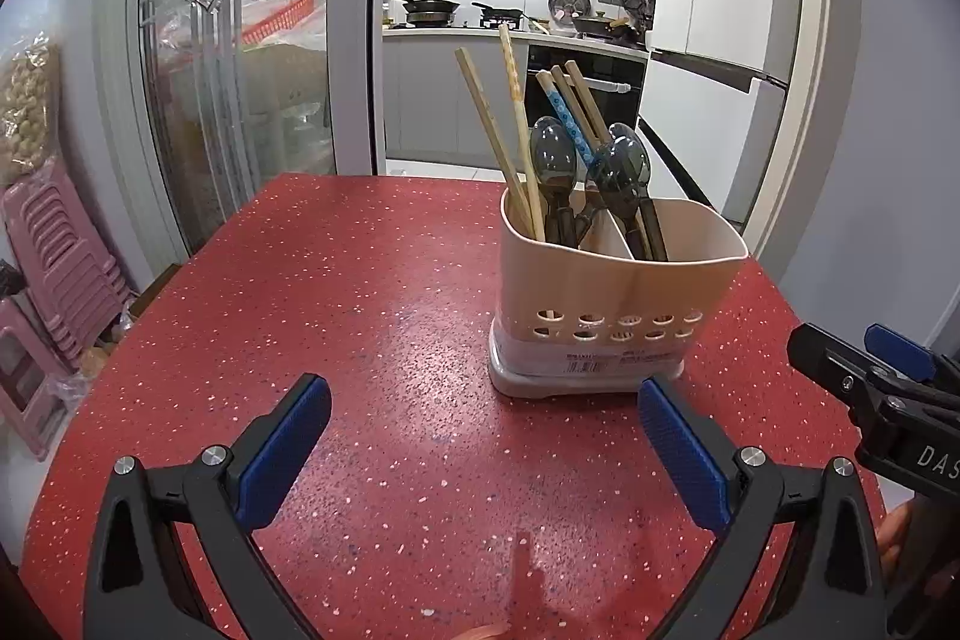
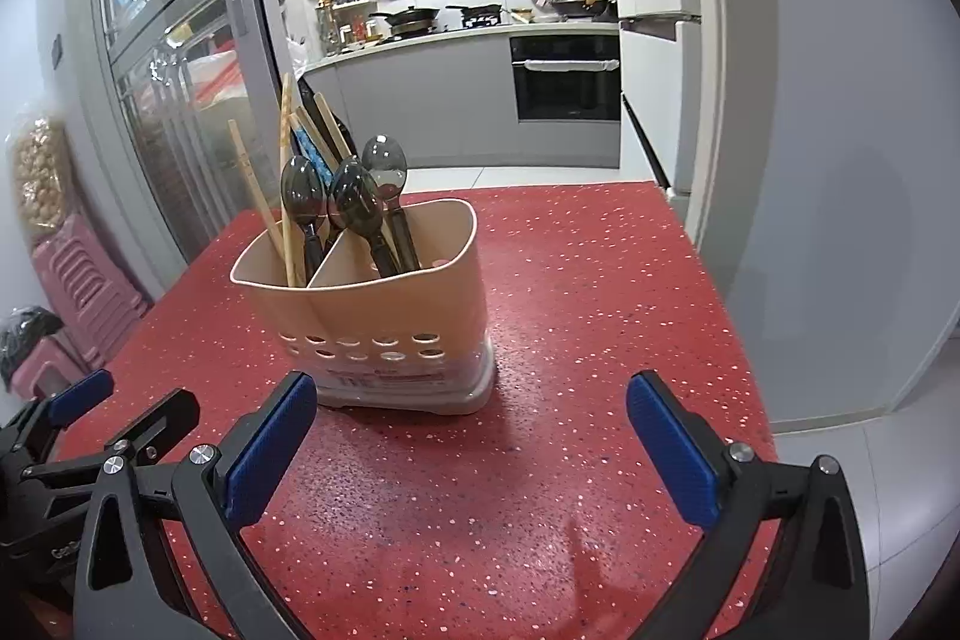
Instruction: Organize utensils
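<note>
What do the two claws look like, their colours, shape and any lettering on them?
Both are alike. The left claw has two black plastic fingers with triangular cut-outs, silver round screws at the pivots, and ribbed blue pads on the inner faces. The right claw has the same black fingers and blue pads. Its body, seen from the left camera, carries white letters, partly cut off. No cables or sleeves show.

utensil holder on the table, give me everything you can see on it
The beige plastic utensil holder stands upright on the red speckled tabletop. It has rounded walls, an inner divider making compartments, two rows of oval drain holes low on the front, a paler base tray and a label strip. Wooden chopsticks, one blue-patterned, and dark translucent spoons stand in it, bowls up. Both tongs are open and clear of it.
</note>
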Tool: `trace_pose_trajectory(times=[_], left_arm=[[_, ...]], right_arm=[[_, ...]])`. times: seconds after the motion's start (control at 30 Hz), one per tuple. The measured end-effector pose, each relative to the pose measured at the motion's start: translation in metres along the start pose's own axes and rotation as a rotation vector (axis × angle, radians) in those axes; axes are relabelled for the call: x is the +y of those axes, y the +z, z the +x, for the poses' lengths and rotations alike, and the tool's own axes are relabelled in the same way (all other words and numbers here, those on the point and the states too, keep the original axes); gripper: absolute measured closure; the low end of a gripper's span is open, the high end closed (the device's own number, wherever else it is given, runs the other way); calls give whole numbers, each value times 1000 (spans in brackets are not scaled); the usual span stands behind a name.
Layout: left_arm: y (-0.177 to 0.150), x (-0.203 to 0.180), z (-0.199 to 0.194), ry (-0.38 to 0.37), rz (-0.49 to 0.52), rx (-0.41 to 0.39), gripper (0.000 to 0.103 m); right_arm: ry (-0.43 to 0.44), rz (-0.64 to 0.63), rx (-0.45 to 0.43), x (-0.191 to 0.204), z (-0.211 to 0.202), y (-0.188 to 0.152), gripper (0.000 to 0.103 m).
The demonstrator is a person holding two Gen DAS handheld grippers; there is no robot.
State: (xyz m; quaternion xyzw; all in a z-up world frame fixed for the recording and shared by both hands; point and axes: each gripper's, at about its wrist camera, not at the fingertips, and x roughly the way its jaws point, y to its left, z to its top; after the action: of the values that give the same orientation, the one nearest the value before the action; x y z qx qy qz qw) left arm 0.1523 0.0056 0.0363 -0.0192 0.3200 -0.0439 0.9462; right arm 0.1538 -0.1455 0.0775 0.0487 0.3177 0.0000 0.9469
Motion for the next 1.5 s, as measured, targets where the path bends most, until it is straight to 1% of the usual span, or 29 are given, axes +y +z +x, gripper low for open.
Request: trace_pose_trajectory(times=[0.1, 0.23, 0.33, 0.57, 0.77, 1.13, 1.5], left_arm=[[-3, 1, -6, 5, -4, -9, 0], [-7, 6, -13, 14, -28, -29, 0], [-12, 8, -20, 32, -39, -56, 0], [-25, 3, -32, 66, -7, -117, 0], [-28, -2, -42, 50, 5, -151, 0], [-32, 8, -46, 61, -36, -149, 0], [-34, 7, -44, 56, -20, -135, 0]], right_arm=[[-26, -31, -8, 3, -6, -3, 0], [-11, -32, -19, 6, -18, -9, 0], [-22, -31, -41, 7, -26, -14, 0], [-59, -41, -91, 9, -39, -27, 0], [-75, -76, -146, 15, -49, -32, 0], [-62, -62, -152, 16, -53, -37, 0], [-54, -58, -145, 15, -52, -37, 0]])
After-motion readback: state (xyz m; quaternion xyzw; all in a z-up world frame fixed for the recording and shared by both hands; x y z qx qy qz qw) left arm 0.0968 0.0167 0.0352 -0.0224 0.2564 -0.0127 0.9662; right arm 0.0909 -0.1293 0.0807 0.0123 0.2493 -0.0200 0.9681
